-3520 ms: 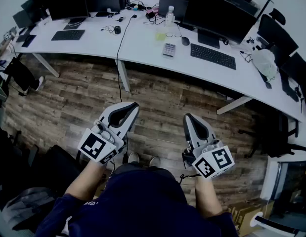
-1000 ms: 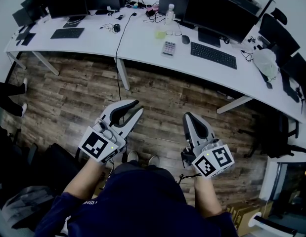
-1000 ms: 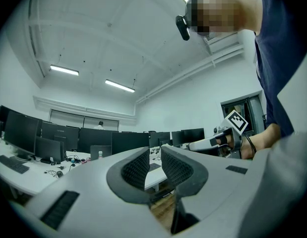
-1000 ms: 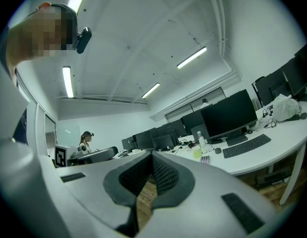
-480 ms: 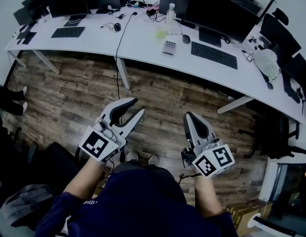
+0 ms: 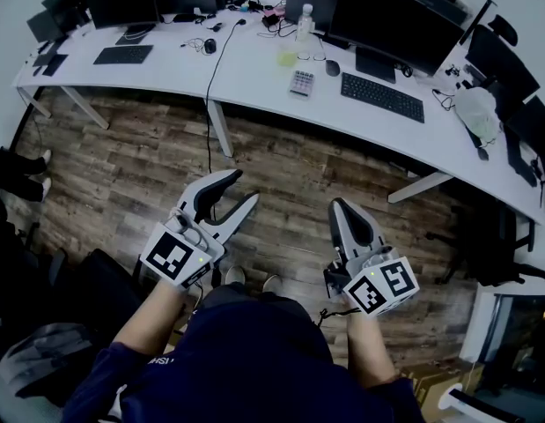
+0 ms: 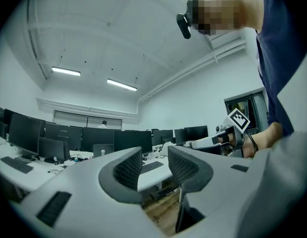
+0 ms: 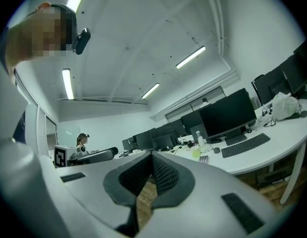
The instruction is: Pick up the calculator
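Observation:
The calculator point(image 6: 300, 84) is a small grey keypad lying flat on the long white desk point(image 6: 254, 69), left of a black keyboard point(image 6: 382, 98). In the right gripper view the calculator point(image 8: 203, 158) shows small, near a clear bottle point(image 8: 199, 142). Both grippers hang over the wooden floor, well short of the desk. My left gripper point(image 6: 242, 188) is open; its jaws have just been opening and nothing is between them point(image 7: 154, 155). My right gripper point(image 6: 339, 206) is shut with its pads point(image 8: 163, 172) together and empty.
Monitors point(image 6: 391, 26) line the back of the desk, with a mouse point(image 6: 332, 70), a bottle point(image 6: 304, 20), cables and a second keyboard point(image 6: 122, 55). A white bag point(image 6: 473, 113) lies at the right. A desk leg point(image 6: 221, 134) stands ahead. A bystander's shoes point(image 6: 39, 161) are at the left.
The left gripper's jaws have spread apart, from nearly closed to wide. The right gripper and both hands have stayed in place.

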The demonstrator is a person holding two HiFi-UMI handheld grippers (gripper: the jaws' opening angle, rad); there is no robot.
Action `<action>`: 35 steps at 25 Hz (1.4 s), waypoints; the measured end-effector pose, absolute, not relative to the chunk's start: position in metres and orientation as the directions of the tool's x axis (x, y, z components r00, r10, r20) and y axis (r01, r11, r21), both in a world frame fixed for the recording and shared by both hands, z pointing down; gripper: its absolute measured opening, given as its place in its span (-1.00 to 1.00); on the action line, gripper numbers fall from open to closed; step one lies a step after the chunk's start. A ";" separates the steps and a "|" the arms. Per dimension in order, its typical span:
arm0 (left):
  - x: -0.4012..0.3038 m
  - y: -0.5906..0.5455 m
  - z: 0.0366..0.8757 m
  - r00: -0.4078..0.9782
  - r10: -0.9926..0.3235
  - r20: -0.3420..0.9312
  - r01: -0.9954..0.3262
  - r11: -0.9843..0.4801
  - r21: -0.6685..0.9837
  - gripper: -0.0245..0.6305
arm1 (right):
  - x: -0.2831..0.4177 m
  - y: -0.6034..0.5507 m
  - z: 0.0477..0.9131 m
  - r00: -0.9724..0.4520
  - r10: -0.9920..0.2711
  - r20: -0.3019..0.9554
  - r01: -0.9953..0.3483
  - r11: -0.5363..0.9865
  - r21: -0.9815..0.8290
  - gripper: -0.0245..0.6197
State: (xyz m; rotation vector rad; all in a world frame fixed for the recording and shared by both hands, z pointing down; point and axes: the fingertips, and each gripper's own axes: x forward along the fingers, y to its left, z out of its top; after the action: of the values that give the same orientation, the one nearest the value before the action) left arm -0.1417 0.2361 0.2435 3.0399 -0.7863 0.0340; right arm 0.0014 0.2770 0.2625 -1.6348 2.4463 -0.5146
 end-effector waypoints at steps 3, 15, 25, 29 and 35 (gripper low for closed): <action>-0.138 0.240 0.245 0.868 -0.496 0.024 -0.496 -0.868 -0.006 -0.37 | 0.007 0.281 0.264 -0.395 -0.917 0.060 -0.863 0.348 -0.366 -0.91; -0.111 0.253 0.251 0.858 -0.513 0.032 -0.513 -0.858 -0.003 -0.36 | 0.045 0.303 0.273 -0.391 -0.918 0.064 -0.862 0.341 -0.376 -0.91; -0.101 0.234 0.249 0.853 -0.521 0.029 -0.521 -0.853 -0.017 -0.36 | 0.059 0.287 0.275 -0.396 -0.916 0.060 -0.860 0.347 -0.375 -0.91; -0.099 0.218 0.250 0.852 -0.523 0.022 -0.523 -0.852 -0.016 -0.36 | 0.062 0.271 0.275 -0.398 -0.915 0.062 -0.861 0.350 -0.369 -0.91; -0.097 0.185 0.258 0.855 -0.519 0.024 -0.519 -0.855 -0.004 -0.36 | 0.062 0.238 0.283 -0.397 -0.915 0.073 -0.862 0.344 -0.372 -0.91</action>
State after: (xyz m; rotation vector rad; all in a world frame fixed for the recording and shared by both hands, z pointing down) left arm -0.0974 0.1849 0.2582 3.0226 -0.8452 0.0378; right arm 0.0623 0.2383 0.2829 -1.6334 2.4508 -0.5352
